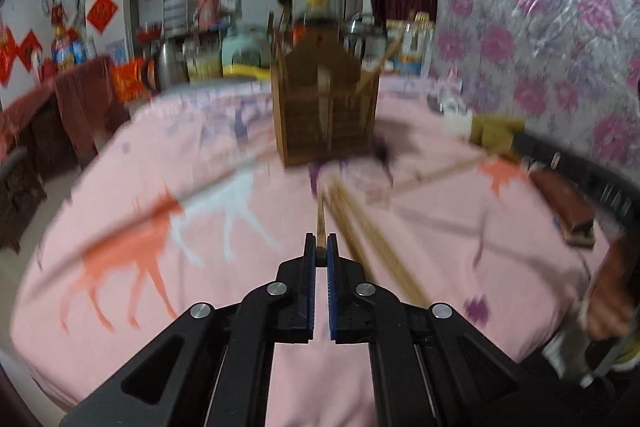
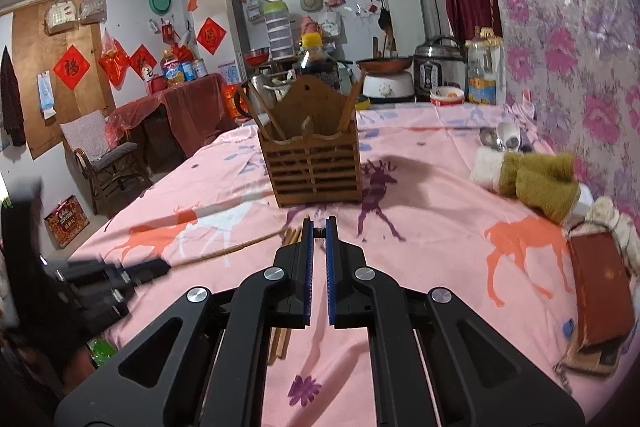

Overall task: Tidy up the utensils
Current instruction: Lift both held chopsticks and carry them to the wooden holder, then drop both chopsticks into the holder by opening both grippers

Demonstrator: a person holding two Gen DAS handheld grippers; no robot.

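the left gripper (image 1: 321,247) has its jaws drawn narrow around one chopstick (image 1: 320,223), gripped near its end; the stick runs forward from the jaws toward the holder (image 1: 326,119) and sits above the pink cloth (image 1: 200,155) of the desk. the left view is blurred, so finer detail is lost. just right of the jaws a bundle (image 1: 368,243) of loose chopsticks lies slanting on the cloth, and another stick (image 1: 436,173) lies farther right, well apart from it.

in the right view the left gripper (image 2: 140,271) shows at the left edge, dark and blurred, with its long chopstick (image 2: 232,247) reaching across toward the middle.

the right gripper (image 2: 319,227) hovers low over the cloth (image 2: 440,187), jaws nearly closed with a thin gap; i cannot tell whether anything is pinched between them. a few chopsticks (image 2: 292,235) lie on the cloth just left of its tips and pass under the gripper body.

the holder (image 2: 312,155), a slatted wooden box with a peaked back, stands upright on the desk ahead of both grippers. sticks (image 2: 350,103) already lean in its right and left compartments.

to the right lie a green and white rag (image 2: 532,179), a spoon (image 2: 490,139) near the wall, and a brown wallet (image 2: 600,287) at the desk's edge. a dark bottle (image 2: 316,63) stands behind the holder.
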